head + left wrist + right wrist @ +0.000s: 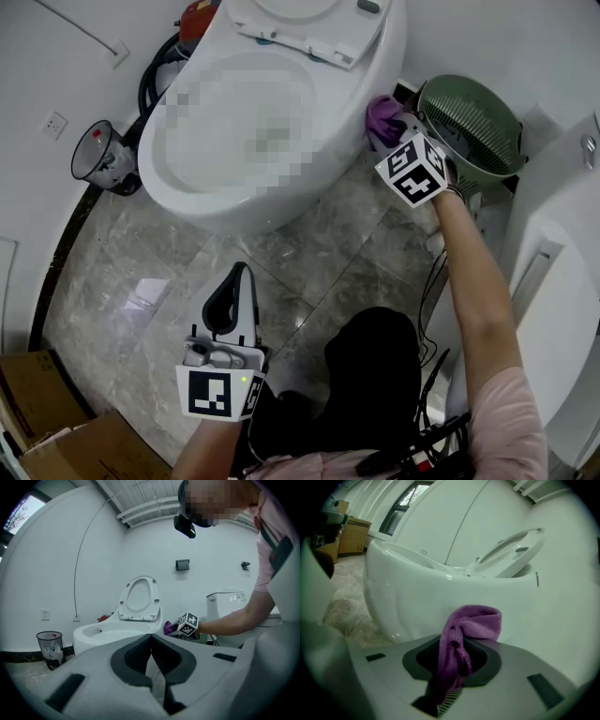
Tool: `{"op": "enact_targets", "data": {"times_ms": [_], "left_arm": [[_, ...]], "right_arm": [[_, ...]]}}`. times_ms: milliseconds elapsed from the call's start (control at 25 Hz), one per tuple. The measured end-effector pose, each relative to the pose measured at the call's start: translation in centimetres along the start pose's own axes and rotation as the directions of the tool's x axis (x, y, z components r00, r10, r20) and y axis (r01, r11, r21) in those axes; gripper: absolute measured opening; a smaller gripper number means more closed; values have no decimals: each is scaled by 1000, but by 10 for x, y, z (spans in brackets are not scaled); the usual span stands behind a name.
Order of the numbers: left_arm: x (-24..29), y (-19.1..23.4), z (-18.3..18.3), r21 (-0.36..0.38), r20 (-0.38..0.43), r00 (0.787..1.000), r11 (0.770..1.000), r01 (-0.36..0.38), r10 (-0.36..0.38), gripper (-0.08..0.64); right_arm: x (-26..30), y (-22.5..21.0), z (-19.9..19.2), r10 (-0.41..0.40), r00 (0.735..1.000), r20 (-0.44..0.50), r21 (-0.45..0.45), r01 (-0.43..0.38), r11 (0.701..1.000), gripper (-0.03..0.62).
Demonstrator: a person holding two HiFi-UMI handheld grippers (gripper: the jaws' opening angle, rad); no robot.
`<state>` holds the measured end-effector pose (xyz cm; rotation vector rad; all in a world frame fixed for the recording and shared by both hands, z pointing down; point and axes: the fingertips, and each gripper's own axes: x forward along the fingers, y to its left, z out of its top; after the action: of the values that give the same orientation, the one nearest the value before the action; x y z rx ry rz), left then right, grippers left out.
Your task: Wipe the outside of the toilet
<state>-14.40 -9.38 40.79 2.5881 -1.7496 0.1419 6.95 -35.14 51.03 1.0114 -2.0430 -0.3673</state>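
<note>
Jaws of right gripper [453, 660] pinch purple cloth [474, 622] against toilet [417, 592]; left gripper [151, 643] closed

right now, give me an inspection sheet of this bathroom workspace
surface: grey marble floor tiles, glossy
job's things: white toilet, seat raised; purple cloth at its outer side wall
clutter: green basket; small bin with rubbish; cardboard boxes
grippers: left gripper shut, empty, over the floor; right gripper shut on the purple cloth
cables: black leads by the person's right arm; black hose behind the toilet
surroundings: wall socket; second white fixture on the right
</note>
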Motion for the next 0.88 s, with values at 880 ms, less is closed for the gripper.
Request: {"op": "enact_targets", "data": {"times_ms": [880], "left_arm": [[-38, 17, 10, -18, 60, 998, 1000, -20, 21, 8]], "right_arm": [[-31, 67, 38, 112, 994, -13, -96, -113, 989, 101]]}}
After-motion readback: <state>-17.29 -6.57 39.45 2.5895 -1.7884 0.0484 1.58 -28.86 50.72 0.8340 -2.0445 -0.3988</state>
